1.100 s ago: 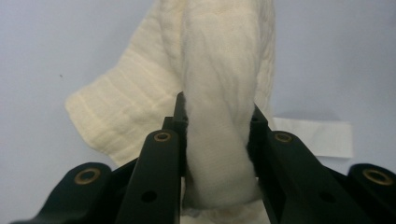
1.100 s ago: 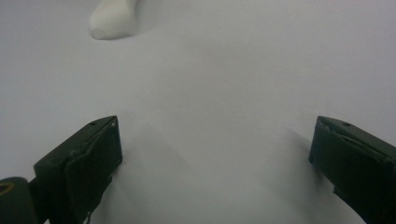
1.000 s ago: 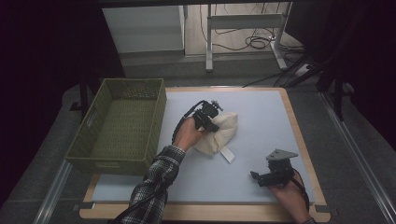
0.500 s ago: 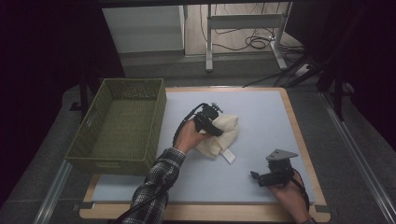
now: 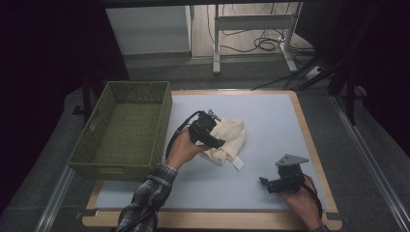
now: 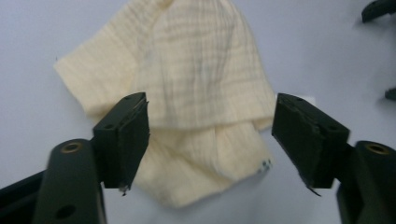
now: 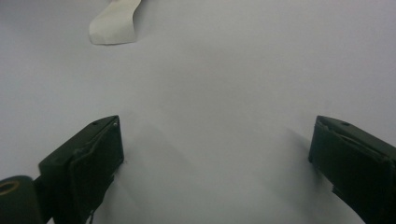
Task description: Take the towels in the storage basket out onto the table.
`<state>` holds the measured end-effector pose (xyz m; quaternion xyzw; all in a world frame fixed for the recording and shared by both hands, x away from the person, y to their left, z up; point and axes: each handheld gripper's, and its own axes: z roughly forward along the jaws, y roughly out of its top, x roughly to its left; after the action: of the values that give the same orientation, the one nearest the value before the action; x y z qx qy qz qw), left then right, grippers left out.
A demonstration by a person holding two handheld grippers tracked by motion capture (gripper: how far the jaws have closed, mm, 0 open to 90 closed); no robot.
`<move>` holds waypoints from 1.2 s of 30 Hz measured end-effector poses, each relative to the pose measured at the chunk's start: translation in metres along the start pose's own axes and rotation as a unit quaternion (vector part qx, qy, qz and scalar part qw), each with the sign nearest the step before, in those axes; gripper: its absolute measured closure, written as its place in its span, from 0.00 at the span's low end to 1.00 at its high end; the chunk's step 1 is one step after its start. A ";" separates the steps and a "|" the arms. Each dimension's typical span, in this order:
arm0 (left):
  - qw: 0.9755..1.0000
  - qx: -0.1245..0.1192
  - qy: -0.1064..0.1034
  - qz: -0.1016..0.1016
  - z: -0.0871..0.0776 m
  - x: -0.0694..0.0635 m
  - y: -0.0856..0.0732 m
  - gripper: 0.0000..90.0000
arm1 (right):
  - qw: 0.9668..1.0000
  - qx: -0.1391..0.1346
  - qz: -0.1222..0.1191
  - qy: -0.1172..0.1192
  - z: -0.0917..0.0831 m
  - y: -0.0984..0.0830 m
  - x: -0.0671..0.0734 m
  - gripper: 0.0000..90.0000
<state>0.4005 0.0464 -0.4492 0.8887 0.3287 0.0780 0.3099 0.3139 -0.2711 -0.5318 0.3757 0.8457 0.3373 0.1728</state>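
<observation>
High view: my left tool, jaws just opened, has released the folded cloth; right tool idle, unclenched.

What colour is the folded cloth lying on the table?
Pale cream-yellow crinkled folded cloth, seen best in the left gripper view.

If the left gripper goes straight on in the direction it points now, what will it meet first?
Most likely the folded cream crinkled cloth on the pale blue-grey table mat. The left gripper has just been opening and the cloth lies straight ahead between its open jaws, though the depth is unclear.
</observation>
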 end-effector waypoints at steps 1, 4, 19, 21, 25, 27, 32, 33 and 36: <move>1.000 0.000 0.000 0.000 0.000 0.000 0.000 0.35 | 1.000 0.000 0.000 -0.001 -0.001 0.001 0.000 0.12; 1.000 -0.003 0.003 -0.003 0.001 -0.001 -0.016 0.38 | 1.000 -0.001 -0.005 0.010 -0.004 0.004 0.000 0.25; 0.999 -0.028 0.021 0.004 0.023 -0.010 -0.041 0.58 | 0.994 -0.033 -0.019 0.098 0.012 0.055 0.011 0.60; 0.999 -0.029 0.021 0.004 0.024 -0.009 -0.042 0.59 | 0.994 -0.036 -0.020 0.104 0.014 0.059 0.013 0.62; 0.999 -0.030 0.017 -0.003 0.030 -0.008 -0.044 0.60 | 0.992 -0.032 -0.037 0.117 0.027 0.077 0.022 0.69; 0.999 -0.031 0.018 -0.005 0.032 -0.007 -0.044 0.58 | 0.991 -0.031 -0.038 0.122 0.032 0.084 0.024 0.70; 0.999 -0.035 0.017 -0.015 0.036 -0.004 -0.046 0.57 | 0.990 -0.028 -0.039 0.130 0.043 0.093 0.029 0.70; 0.999 -0.035 0.017 -0.018 0.037 -0.003 -0.046 0.56 | 0.990 -0.024 -0.042 0.129 0.050 0.096 0.030 0.70; 0.999 -0.035 0.015 -0.022 0.041 -0.001 -0.049 0.56 | 0.990 -0.019 -0.042 0.130 0.059 0.098 0.032 0.69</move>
<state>0.3877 0.0541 -0.5113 0.8686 0.3499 0.0958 0.3376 0.3760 -0.1733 -0.5059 0.2896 0.8692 0.3921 0.0827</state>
